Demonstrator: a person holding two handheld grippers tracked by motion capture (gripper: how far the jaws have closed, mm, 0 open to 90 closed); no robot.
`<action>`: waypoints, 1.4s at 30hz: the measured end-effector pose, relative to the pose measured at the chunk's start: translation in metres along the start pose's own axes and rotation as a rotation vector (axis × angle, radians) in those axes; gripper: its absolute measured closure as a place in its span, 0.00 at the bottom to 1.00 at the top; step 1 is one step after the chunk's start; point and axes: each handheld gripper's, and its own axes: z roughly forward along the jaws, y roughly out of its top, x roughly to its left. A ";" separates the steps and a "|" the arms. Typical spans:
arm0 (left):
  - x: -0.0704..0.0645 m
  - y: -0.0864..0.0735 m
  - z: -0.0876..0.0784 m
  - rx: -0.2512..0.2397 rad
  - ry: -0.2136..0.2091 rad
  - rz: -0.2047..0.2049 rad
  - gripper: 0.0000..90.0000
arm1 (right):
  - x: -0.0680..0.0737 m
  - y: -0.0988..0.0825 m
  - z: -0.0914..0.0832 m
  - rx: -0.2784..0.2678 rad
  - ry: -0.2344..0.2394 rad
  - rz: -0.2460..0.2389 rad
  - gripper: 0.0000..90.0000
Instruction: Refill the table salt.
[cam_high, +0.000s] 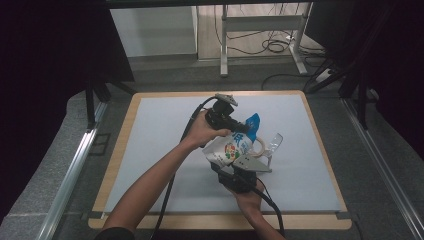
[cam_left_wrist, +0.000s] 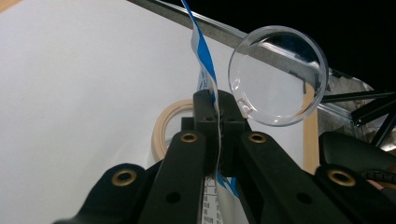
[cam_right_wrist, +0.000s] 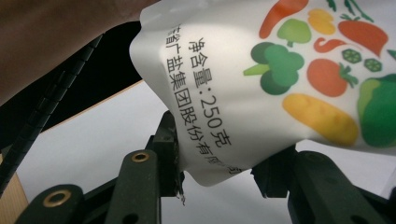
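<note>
Both grippers have the white pouch (cam_high: 234, 146) up off the white table mat (cam_high: 165, 125) (veggie pictures and "250" printed on it). Left gripper (cam_left_wrist: 217, 105) is clamped tight on the blue top edge, right gripper (cam_right_wrist: 219, 175) is squeezing a bottom corner, jaws partway closed around it. A clear round lid (cam_left_wrist: 279, 74) and a tan ring (cam_left_wrist: 163, 128) sit on the mat just beyond
</note>
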 end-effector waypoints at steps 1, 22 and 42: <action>0.000 0.000 0.000 -0.002 -0.002 -0.001 1.00 | 0.000 0.000 0.000 0.000 0.001 -0.001 0.66; 0.002 -0.002 -0.001 -0.001 -0.008 -0.005 1.00 | 0.001 0.001 -0.005 -0.022 0.016 0.010 0.66; 0.004 0.005 0.006 0.024 -0.010 -0.001 1.00 | 0.000 0.005 -0.002 -0.040 -0.002 0.050 0.66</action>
